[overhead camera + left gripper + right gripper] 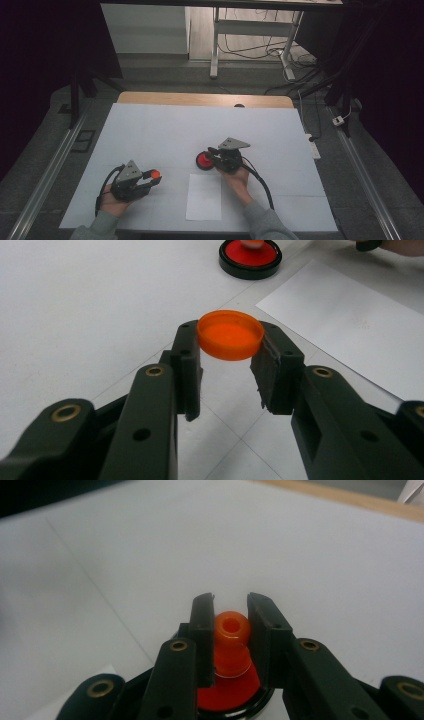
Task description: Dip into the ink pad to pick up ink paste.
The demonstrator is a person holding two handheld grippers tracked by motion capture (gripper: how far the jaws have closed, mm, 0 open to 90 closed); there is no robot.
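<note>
The left gripper point(227, 372) has its jaws clamped on an orange cap point(230, 334), while the right gripper point(231, 640) has its jaws clamped on an orange stamp handle point(232, 630) standing in a red ink pad point(227, 694) directly below.

I see a white tabletop point(150, 130) with a wooden strip point(200, 98) along its far edge. A blank paper sheet point(204, 197) lies near the front. Beyond, cables point(260, 50) trail across the floor point(165, 75).

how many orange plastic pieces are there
2: an orange cap between the left gripper's fingers, and an orange stamp handle between the right gripper's fingers above the red ink pad.
</note>
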